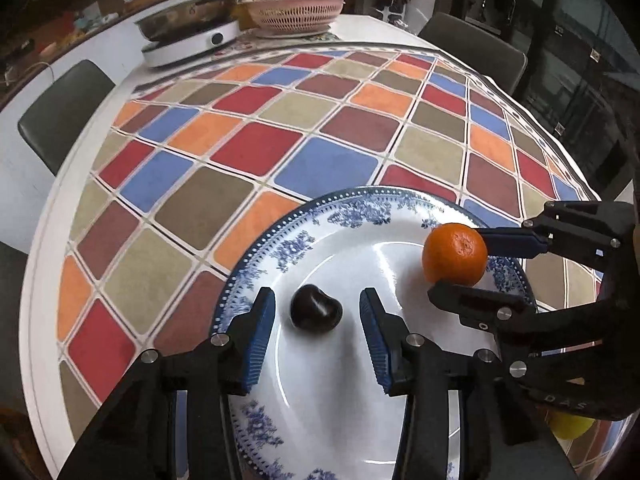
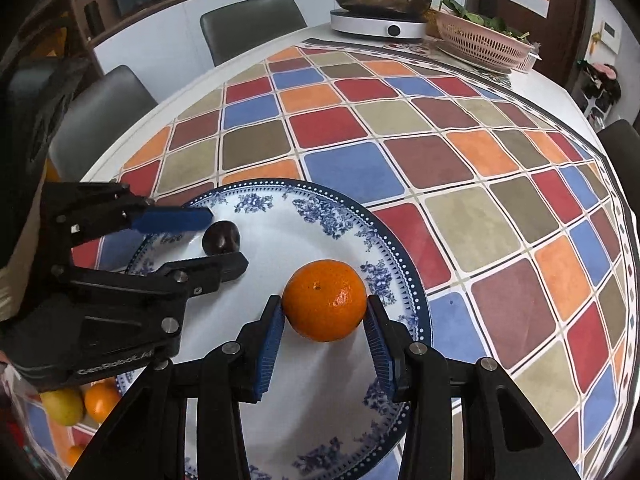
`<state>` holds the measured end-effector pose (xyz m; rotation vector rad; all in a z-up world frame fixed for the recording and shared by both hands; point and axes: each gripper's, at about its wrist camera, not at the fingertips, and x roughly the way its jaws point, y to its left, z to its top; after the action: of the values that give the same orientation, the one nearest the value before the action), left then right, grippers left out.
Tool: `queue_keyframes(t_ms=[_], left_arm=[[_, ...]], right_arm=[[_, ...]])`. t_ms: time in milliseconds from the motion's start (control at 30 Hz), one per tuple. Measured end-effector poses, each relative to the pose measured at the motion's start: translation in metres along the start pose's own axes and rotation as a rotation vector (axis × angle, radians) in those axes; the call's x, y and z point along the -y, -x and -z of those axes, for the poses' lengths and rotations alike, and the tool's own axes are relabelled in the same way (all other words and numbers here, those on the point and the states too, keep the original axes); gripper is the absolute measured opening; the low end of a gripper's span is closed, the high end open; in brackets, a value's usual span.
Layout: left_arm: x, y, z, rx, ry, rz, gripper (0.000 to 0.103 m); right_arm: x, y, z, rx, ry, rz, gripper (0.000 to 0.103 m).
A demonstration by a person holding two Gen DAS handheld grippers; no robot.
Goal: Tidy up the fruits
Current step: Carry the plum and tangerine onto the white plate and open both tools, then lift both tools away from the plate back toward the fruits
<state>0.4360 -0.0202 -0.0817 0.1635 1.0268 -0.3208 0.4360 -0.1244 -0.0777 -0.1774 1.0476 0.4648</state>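
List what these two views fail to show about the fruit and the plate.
- Loose fruit beside the plate: right wrist view, mostly behind the left hand-held gripper; count unclear.
- Plate's near rim: cut off by both frames' bottom edges.
- Orange underside: whether it rests on the plate is hidden by the right hand-held gripper.
- Dark fruit: kind unclear.

Open checkered cloth [image 1: 280,132] beyond plate [image 1: 280,248]; cooker [image 1: 188,40], basket [image 1: 296,10] far edge.

Even indoor light fell from overhead, leaving streaks of glare on the plate [image 1: 352,240] and a soft shadow beneath the orange [image 2: 325,300]. Beyond the plate, fisheye distortion bowed the tablecloth [image 2: 440,152], and the corners were black.
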Motion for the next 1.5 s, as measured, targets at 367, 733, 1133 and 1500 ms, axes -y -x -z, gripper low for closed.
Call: queue_keyframes(t_ms=[367,733,1133,1500], left_arm=[[0.005,0.057,0.011,0.079,0.023,-0.057,0.043],[0.028,0.144,0.049,0.220,0.046,-0.045,0.048],[0.056,0.221,0.108,0.353,0.051,-0.098,0.057],[0.075,0.244,0.176,0.342,0.073,-0.095,0.060]], right_arm=[[-0.007,0.035,0.009,0.070,-0.023,0.018,0.048],[-0.031,0.116,0.040,0.205,-0.046,0.044,0.048],[-0.075,0.185,0.088,0.311,-0.022,0.052,0.048],[-0.102,0.210,0.146,0.300,-0.036,0.057,0.054]])
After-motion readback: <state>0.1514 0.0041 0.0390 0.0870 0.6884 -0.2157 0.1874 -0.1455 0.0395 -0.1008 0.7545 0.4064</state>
